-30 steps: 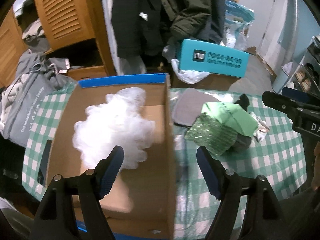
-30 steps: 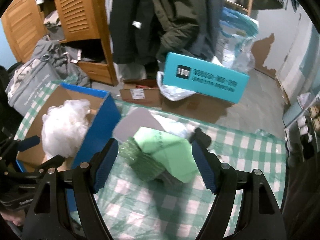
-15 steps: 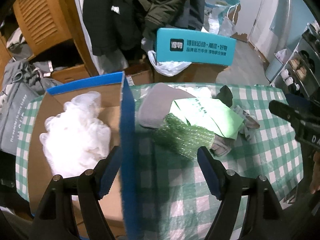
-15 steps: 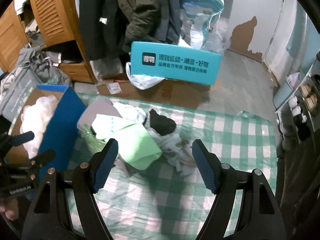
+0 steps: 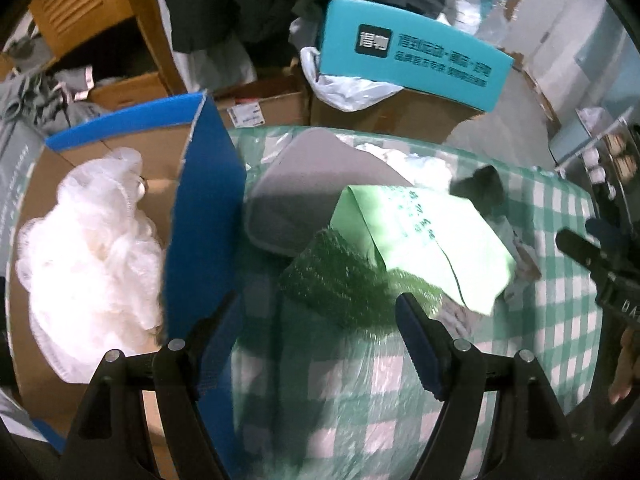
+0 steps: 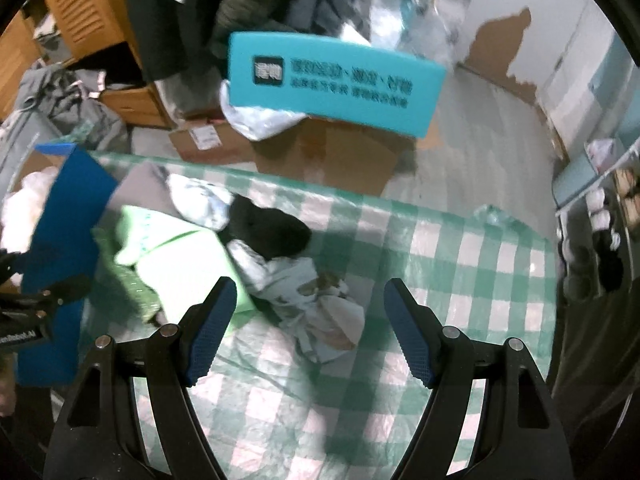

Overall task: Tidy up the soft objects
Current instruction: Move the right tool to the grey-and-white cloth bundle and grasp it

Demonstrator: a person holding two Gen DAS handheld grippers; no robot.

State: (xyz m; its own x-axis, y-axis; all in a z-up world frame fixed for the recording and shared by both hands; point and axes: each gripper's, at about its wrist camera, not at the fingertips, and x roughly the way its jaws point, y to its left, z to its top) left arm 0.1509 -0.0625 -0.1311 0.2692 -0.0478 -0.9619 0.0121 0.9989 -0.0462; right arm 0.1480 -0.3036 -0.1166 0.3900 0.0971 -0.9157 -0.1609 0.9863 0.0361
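Note:
A pile of soft things lies on the green checked tablecloth [image 5: 560, 320]: a grey pad [image 5: 312, 184], a light green bag [image 5: 420, 240], a dark green mesh sponge [image 5: 344, 280], a black cloth [image 6: 272, 228] and a pale patterned cloth [image 6: 312, 292]. White fluffy stuffing [image 5: 92, 256] lies in the cardboard box with blue walls [image 5: 204, 208] at the left. My left gripper [image 5: 316, 340] is open and empty, just before the green sponge and the box wall. My right gripper [image 6: 308, 328] is open and empty, above the patterned cloth.
A teal box [image 5: 408, 52] rests on cardboard cartons [image 5: 392, 116] beyond the table. Dark coats [image 6: 248, 8] hang behind, beside a wooden louvred cabinet [image 6: 84, 12]. A grey bag [image 6: 68, 104] lies on the floor at the left. A shelf unit [image 6: 608, 216] stands at the right.
Both grippers have moved right, away from the box: the left from over the stuffing to the pile's near edge, the right from the green bag to the patterned cloth. Both stayed open.

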